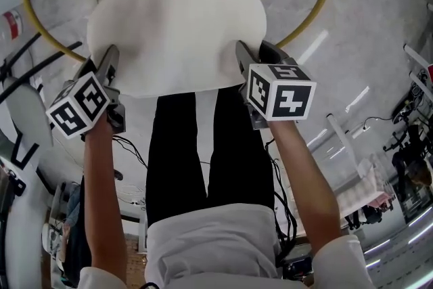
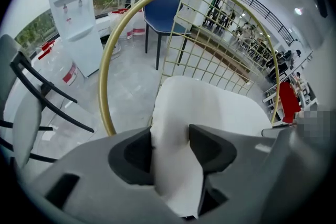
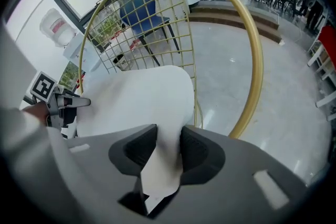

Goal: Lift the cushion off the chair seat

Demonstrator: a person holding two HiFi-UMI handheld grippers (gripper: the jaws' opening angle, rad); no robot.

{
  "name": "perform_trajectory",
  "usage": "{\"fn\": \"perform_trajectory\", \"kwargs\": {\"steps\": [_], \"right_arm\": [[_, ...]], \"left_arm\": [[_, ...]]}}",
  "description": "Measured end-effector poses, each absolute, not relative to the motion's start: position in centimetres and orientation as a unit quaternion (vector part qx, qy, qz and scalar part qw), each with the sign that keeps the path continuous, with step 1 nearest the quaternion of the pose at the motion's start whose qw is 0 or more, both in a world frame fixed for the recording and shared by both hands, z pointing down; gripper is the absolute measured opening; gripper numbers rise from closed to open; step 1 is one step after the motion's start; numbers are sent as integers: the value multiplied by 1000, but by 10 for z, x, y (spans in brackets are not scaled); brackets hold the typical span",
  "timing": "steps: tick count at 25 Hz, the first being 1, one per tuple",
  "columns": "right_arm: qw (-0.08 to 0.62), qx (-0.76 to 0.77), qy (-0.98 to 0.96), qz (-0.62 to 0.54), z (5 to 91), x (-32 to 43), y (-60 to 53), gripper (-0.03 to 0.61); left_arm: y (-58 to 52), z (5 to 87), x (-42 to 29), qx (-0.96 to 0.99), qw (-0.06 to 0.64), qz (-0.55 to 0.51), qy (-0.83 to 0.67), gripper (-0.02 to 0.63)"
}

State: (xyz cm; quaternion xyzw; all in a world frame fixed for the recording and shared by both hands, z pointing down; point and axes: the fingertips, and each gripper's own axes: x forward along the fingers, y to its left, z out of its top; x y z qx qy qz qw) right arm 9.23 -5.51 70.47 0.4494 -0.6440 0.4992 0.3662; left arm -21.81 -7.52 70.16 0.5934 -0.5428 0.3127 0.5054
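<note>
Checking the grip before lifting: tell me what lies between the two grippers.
The white cushion spans the stretch between left gripper and right gripper, each shut on one edge; head view shows it.

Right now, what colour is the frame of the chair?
The chair frame is gold, a metallic yellow; the right gripper view shows it best.

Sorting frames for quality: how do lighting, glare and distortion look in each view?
Head view: even light, cushion nearly washed out, glare streaks on the floor. Left gripper view: fisheye bends the chair hoop, corners dark. Right gripper view: same bending, floor sheen.
</note>
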Motion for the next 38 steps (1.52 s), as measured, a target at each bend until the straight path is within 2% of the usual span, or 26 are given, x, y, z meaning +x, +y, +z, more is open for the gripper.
{"fn": "perform_trajectory", "kwargs": {"steps": [38], "right_arm": [[342, 442, -685, 466, 558, 108, -46, 107]], "left_arm": [[-69, 554, -196, 639, 474, 283, -535, 169]]}}
